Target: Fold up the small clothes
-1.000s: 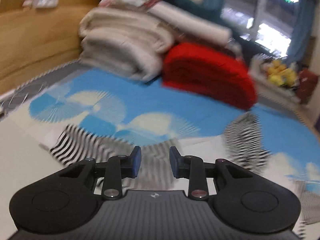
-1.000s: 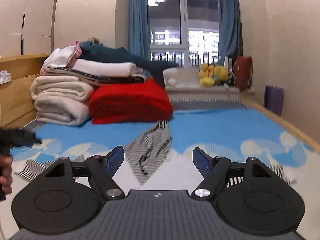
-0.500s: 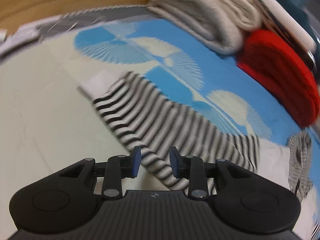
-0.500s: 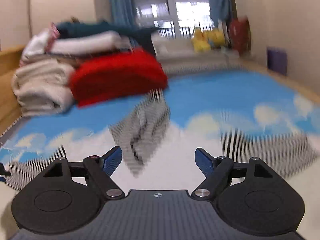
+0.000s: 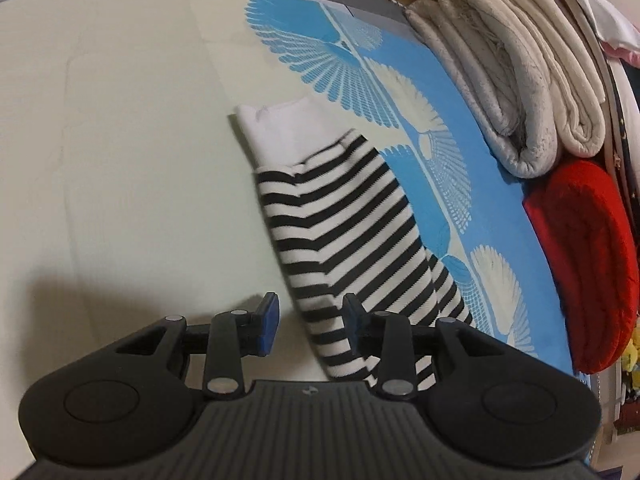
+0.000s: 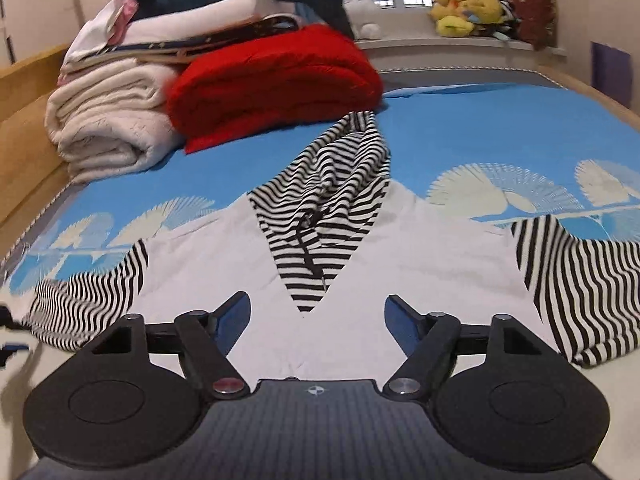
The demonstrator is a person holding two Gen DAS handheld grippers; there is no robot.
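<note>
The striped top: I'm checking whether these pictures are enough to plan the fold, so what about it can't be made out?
- Left wrist view: the striped sleeve runs under the left hand-held gripper, whose body hides its near end.
- Right wrist view: the hem of the striped top is hidden behind the right hand-held gripper.
- Right wrist view: the left cuff is blurred at the picture edge.

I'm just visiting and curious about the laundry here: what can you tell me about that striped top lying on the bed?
The striped top is a soft, knit-looking hooded garment with a white body and black-and-white striped sleeves and hood. It lies spread flat on the bed cover, hood pointing toward the red blanket, a dark drawstring on it. One sleeve stretches out with a white cuff. Neither gripper holds it.
</note>
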